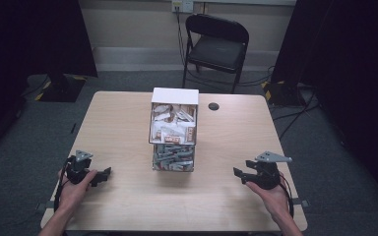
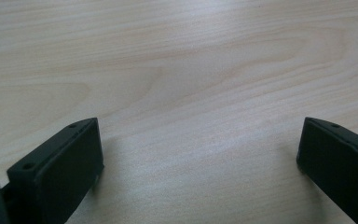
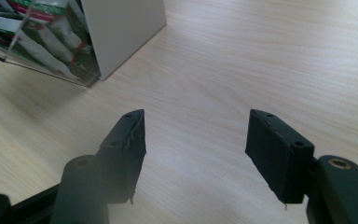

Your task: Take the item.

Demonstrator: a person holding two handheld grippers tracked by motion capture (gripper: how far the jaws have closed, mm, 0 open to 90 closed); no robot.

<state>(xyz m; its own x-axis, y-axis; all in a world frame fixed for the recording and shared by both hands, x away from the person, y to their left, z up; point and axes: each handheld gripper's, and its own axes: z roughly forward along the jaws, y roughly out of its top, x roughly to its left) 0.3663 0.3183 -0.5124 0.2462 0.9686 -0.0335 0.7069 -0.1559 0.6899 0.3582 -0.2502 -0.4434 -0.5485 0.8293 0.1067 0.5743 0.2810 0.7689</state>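
A clear box (image 1: 173,129) with a white top stands at the middle of the pale wood worktop (image 1: 123,128), two tiers deep and stuffed with small sachets: white ones with brown-red print in the upper tier, greenish-grey ones in the lower. The print on the sachets is too small to read.

The left tool (image 1: 102,176) lies near the front edge, well to the left of the box, held in a hand; in the left gripper view its jaws stand wide apart over bare wood, nothing between them (image 2: 200,154).

The right tool (image 1: 239,174) sits well to the right of the box, jaws turned toward it. In the right gripper view they stand moderately apart and empty (image 3: 196,140), with the box's corner (image 3: 121,32) ahead, clear of them.

A small dark round spot (image 1: 213,106) marks the worktop just right of the box's back. A black folding chair (image 1: 216,46) stands beyond the box, off the worktop.
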